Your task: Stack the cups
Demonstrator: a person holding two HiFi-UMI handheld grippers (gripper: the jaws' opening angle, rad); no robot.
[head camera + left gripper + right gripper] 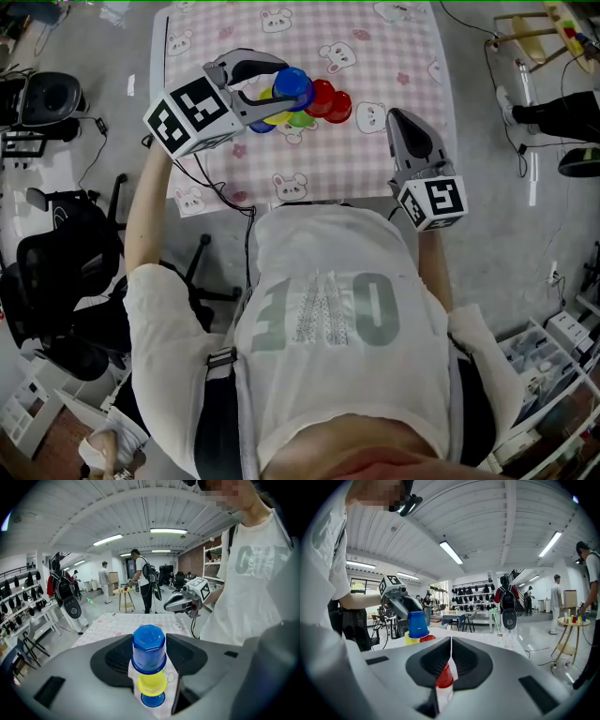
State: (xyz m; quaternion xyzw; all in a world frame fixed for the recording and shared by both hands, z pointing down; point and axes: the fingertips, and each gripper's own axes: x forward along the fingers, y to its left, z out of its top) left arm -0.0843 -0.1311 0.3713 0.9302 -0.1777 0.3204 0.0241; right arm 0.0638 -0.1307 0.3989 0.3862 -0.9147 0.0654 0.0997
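Head view only: green cup (300, 119)

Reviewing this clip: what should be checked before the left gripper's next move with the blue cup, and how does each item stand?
1. Grip: left gripper closed on the upside-down blue cup: ok.
2. Alignment: blue cup is in line above the yellow cup in the left gripper view: ok.
3. Gap between those two cups: cannot tell.
4. Right gripper shut, empty, away from the cups: ok.
5. Room beside the target, with the red cups close by: cannot tell.
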